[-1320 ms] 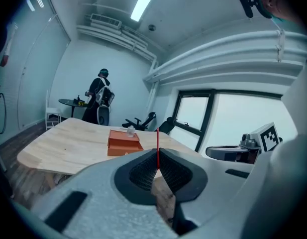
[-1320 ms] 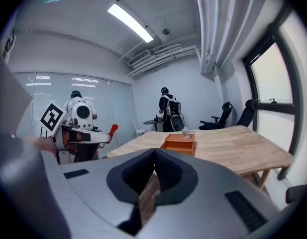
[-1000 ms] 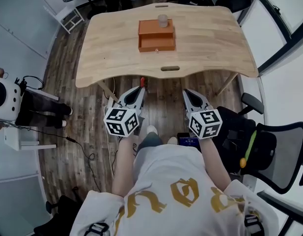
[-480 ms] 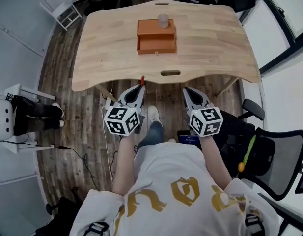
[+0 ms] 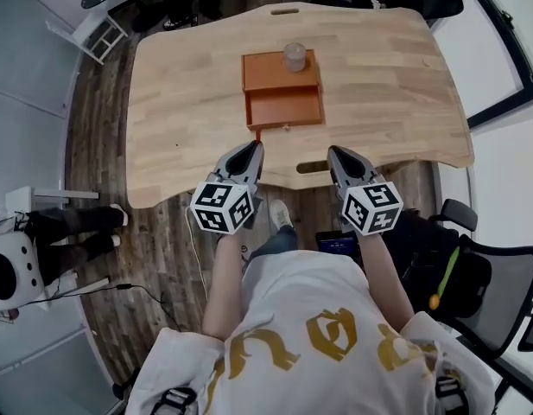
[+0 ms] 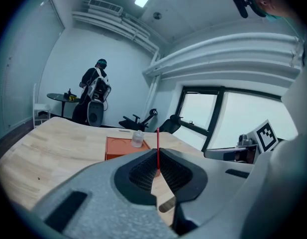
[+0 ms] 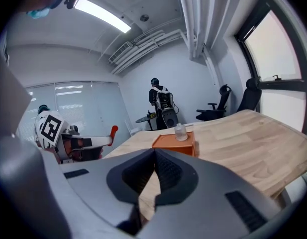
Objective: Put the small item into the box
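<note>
1. The left gripper (image 5: 251, 151) is clamped nearly shut on a small red item (image 6: 157, 146). It's thin and flat and sticks straight up out of the jaw tips. I'm guessing that's the thing that goes in.
2. The right gripper (image 5: 339, 156) has its jaws pressed together with nothing in them.
3. The orange box (image 5: 270, 72) sits mid-way across the wooden table (image 5: 180, 102). Its drawer (image 5: 285, 109) is pulled out toward the person. Both grippers hang over the near table edge, and the left tip is near the drawer front but not over it.
4. To do the step well, carry the red piece past the drawer's front lip and get it low inside before easing the jaws apart. It's thin, so dropped from high up it could bounce or tip out.
5. Watch the clear little bottle (image 5: 294, 56) standing on the box top, just behind the drawer opening. Stay low and short of it.
6. The free right gripper could steady the box if the drawer gets nudged.
</note>
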A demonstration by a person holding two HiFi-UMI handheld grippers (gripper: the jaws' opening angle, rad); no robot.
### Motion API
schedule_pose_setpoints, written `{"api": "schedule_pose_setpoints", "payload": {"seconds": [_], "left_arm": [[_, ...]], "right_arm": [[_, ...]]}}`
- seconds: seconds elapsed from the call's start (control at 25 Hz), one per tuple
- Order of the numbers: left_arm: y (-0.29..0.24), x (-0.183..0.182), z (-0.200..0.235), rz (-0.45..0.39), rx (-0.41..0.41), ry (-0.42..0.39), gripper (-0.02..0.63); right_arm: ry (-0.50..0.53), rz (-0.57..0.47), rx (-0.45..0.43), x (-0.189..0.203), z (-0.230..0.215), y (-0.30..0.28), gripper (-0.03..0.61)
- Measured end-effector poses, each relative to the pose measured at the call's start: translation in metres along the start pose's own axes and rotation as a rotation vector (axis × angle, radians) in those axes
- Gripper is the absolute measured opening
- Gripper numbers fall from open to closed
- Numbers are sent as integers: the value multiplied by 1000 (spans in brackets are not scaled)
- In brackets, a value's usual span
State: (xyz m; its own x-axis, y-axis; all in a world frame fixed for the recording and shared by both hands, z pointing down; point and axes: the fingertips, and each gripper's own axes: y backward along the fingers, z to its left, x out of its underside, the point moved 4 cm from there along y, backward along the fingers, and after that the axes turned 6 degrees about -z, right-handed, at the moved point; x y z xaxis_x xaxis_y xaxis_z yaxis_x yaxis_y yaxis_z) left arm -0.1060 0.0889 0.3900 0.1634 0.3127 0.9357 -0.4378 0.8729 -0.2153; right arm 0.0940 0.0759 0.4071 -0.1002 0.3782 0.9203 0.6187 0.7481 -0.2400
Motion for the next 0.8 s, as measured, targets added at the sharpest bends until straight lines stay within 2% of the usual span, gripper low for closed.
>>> {"api": "schedule_pose_setpoints", "payload": {"seconds": [0.16, 0.36, 0.8], "left_arm": [[-38, -7, 38, 25, 25, 18, 18], [-73, -17, 69, 42, 77, 33, 18], [-113, -36, 78, 42, 158, -4, 18]], "right_arm": [[-75, 19, 23, -5, -14, -50, 11], [-80, -1, 59, -19, -20, -93, 12], [-67, -34, 120, -32, -35, -110, 11]]}}
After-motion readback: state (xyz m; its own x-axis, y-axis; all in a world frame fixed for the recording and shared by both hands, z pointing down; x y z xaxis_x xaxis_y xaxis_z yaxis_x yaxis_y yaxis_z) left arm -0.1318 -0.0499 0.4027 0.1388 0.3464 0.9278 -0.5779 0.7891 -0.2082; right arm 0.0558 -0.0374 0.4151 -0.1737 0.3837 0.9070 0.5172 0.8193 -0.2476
